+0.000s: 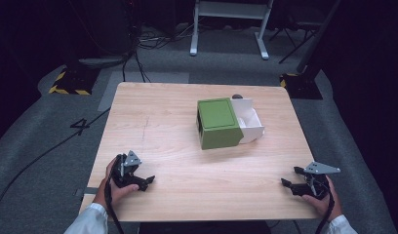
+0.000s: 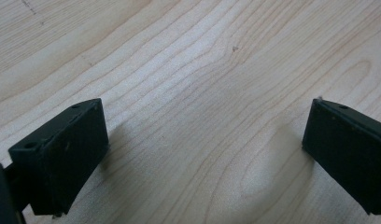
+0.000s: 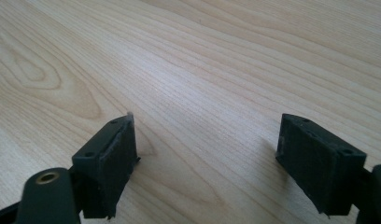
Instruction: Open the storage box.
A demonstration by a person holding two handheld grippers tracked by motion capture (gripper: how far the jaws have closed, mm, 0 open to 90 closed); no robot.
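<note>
Though plain, squat green box (image 1: 217,123)

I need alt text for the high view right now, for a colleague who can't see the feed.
A green box with a white open carton touching its right side sits right of centre on a wooden table. At the near edge, hands hold the left gripper and right gripper, both open and empty, far apart.
</note>
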